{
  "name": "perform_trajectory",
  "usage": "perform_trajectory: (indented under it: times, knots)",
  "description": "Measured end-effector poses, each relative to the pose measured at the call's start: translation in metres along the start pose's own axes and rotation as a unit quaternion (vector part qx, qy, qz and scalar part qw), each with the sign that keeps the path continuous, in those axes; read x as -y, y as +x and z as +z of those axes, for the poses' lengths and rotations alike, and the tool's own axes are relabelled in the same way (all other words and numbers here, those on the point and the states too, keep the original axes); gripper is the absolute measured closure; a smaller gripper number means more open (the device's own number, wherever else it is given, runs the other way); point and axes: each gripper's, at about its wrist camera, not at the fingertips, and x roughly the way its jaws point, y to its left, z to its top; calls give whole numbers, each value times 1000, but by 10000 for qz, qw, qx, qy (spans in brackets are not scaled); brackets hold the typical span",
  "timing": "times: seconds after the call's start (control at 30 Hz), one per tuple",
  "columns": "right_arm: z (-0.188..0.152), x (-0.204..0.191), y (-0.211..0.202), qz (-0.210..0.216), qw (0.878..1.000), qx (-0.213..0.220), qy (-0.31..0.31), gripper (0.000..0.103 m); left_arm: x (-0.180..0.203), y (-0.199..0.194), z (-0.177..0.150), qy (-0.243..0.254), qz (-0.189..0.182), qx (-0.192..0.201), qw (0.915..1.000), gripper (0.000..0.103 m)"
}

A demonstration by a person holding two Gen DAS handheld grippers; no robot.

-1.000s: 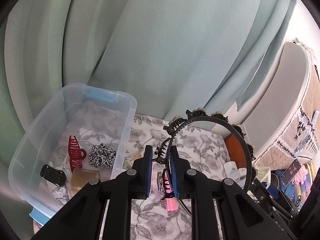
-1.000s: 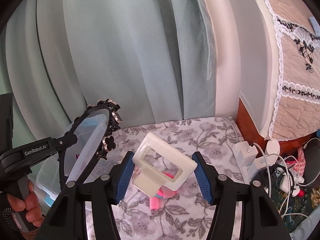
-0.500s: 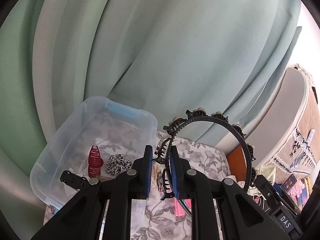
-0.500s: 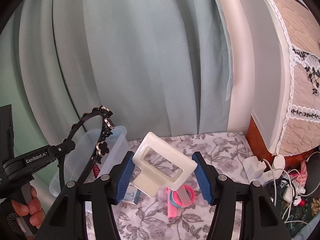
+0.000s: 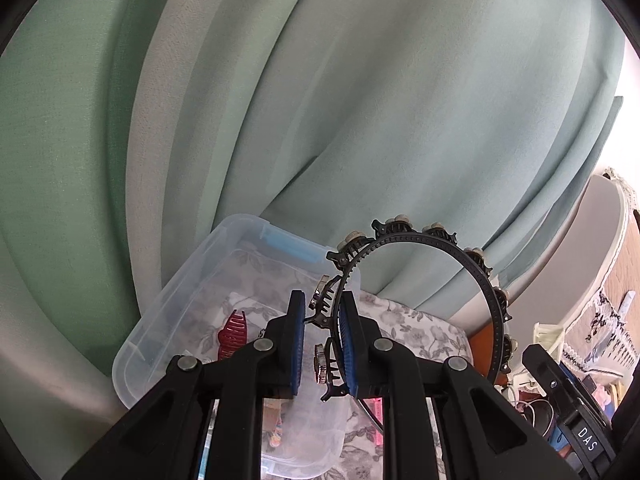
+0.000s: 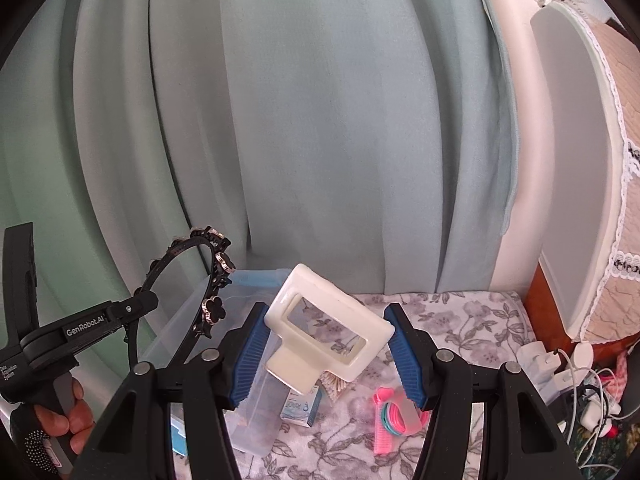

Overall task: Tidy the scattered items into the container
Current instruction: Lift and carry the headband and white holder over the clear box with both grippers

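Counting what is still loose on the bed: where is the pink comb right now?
In the right wrist view, the pink comb lies on the floral cover, lower right of centre, under hair ties, beside the small box.

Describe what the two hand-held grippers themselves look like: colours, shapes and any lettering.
Each is black, with two angular arms pinned by round silver rivets. The left hand-held gripper and the right hand-held gripper both carry ribbed blue pads on their fingers. In the right wrist view, the left one's body bears white "GenRobot.AI" lettering; the left wrist view shows white "DAS" on the other's housing.
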Motion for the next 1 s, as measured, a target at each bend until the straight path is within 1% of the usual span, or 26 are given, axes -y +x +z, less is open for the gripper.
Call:
perform_trajectory:
  times: [0.37,0.67,1.0]
  knots:
    - [6,-36,17,350,9991,-31,-257,41,-31,-7,5,-281,234,92,9993,86]
    - [8,-67,26,632,9969,-65,-473,41,-50,-13,7,-408,413,148,9982,86]
    - [2,-93,47,903,9930,-327,-684,41,-67,-10,1,-534,631,39,9966,86]
